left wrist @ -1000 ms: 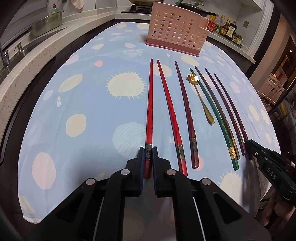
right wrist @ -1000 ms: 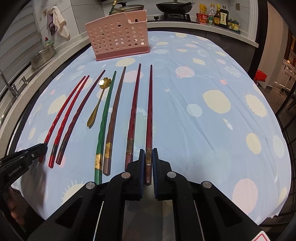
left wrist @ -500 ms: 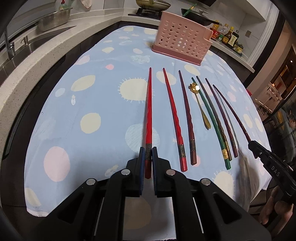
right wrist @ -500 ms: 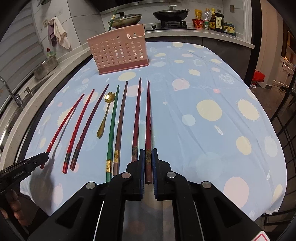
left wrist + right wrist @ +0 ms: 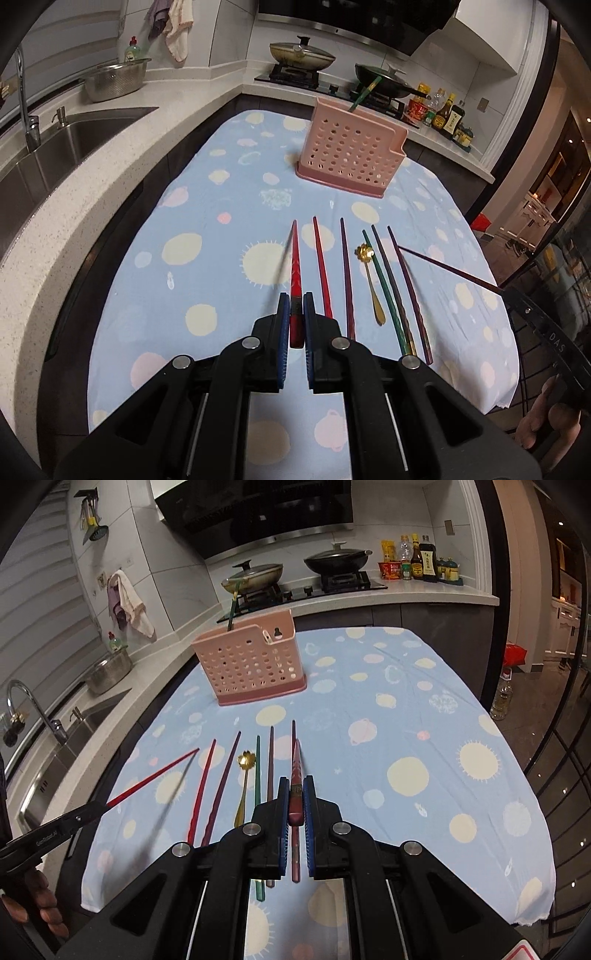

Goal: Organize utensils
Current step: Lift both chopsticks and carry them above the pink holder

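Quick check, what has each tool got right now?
Left tool: closed on a bright red chopstick, lifted off the cloth.
Right tool: closed on a dark red chopstick, also lifted.

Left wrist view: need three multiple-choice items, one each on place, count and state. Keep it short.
1. Where is the gold spoon?
A. On the cloth, between a dark chopstick and a green chopstick
B. In the pink holder
C. In the sink

2. How many chopsticks lie on the cloth, unheld?
A. Three
B. Five
C. Eight

3. What state is the left gripper in?
A. Open, holding nothing
B. Shut on a red chopstick
C. Shut on the spoon

Key:
1 A: the gold spoon lies between the dark chopstick and the green chopstick.
2 B: five chopsticks lie flat on the cloth.
3 B: the left gripper clamps the red chopstick by its thick end.
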Demonstrator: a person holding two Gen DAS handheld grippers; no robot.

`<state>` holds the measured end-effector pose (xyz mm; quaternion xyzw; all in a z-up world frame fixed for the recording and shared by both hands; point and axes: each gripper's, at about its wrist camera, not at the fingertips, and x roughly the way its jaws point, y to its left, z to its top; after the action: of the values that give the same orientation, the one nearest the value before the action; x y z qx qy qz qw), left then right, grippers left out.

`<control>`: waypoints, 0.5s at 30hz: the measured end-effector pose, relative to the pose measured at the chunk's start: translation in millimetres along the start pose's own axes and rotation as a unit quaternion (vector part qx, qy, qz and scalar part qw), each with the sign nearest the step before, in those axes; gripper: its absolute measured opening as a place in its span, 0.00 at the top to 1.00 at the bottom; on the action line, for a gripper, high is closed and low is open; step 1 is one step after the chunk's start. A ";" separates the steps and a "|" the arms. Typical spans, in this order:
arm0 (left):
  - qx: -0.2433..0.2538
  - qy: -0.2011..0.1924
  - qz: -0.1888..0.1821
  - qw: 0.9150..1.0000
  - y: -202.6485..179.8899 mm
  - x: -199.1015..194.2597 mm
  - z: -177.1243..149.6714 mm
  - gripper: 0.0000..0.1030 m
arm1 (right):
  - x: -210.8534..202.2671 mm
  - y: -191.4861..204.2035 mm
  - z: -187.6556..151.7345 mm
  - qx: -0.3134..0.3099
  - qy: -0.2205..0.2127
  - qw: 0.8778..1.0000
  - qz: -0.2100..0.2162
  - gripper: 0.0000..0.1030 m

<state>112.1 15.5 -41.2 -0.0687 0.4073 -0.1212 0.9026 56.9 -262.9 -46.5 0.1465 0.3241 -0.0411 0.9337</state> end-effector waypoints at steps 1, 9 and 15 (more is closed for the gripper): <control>-0.001 -0.007 0.000 1.000 0.4 -2.8 5.0 0.93 | -2.2 -0.7 5.7 0.002 -0.007 1.000 0.001 0.93; -0.003 -0.059 0.005 0.998 2.0 -15.9 45.0 0.93 | -9.7 -6.8 42.8 0.020 -0.043 0.999 0.008 0.93; 0.002 -0.082 0.006 0.997 -0.8 -13.3 71.0 0.93 | -5.9 -5.0 57.0 0.021 -0.055 0.998 0.011 0.93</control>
<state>156.9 20.2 15.3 -0.0736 0.3320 -0.1104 0.9339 85.2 -284.9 -1.5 0.1670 0.2699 -0.0451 0.9472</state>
